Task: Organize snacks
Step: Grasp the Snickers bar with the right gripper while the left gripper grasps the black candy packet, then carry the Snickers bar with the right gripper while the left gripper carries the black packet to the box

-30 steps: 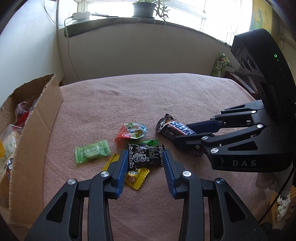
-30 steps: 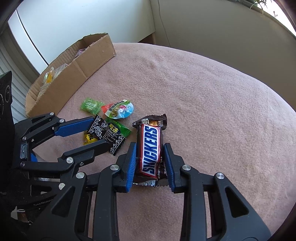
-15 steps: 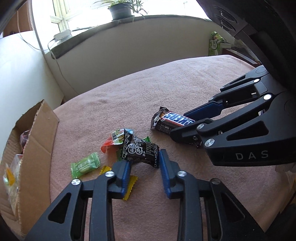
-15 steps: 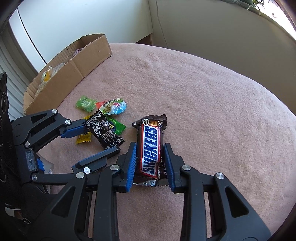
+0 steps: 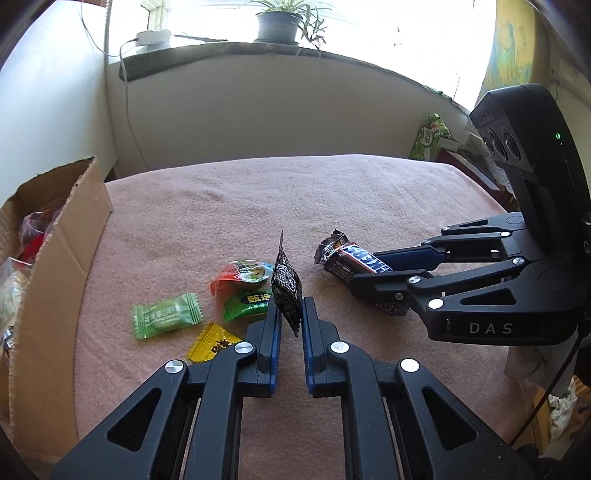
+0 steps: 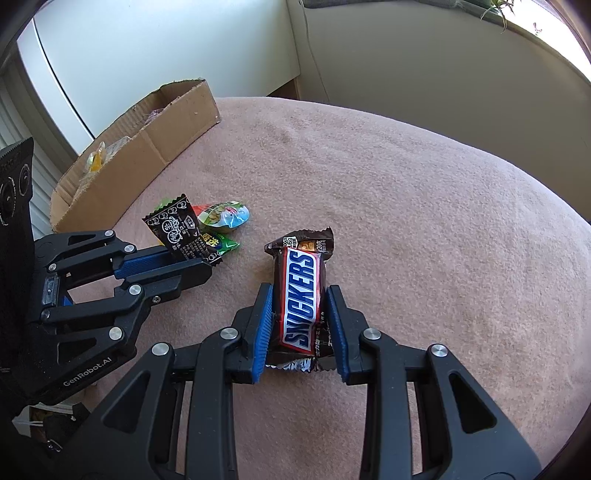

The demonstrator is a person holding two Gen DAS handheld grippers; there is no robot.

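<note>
My left gripper (image 5: pixel 290 308) is shut on a small black snack packet (image 5: pixel 286 282), which stands on edge between the blue pads, lifted off the cloth. From the right wrist view the same black packet (image 6: pixel 181 230) sticks up out of the left gripper (image 6: pixel 201 263). My right gripper (image 6: pixel 300 295) is shut on a Snickers bar (image 6: pixel 300 295), label up, low over the pink cloth; that bar (image 5: pixel 351 258) shows to the right in the left wrist view. On the cloth lie a red-and-blue jelly cup (image 5: pixel 242 273), two green candies (image 5: pixel 166 319) (image 5: pixel 247 304) and a yellow candy (image 5: pixel 212 345).
An open cardboard box (image 5: pixel 62 258) holding several snacks stands at the left edge of the pink-covered table (image 5: pixel 258 195); it appears at the far left as the box (image 6: pixel 147 144) in the right wrist view. A wall with a windowsill and a potted plant (image 5: pixel 277 22) lies beyond.
The left jaws closed on the black packet and lifted it, turning it upright off the pile. The right gripper kept still with the Snickers bar.
</note>
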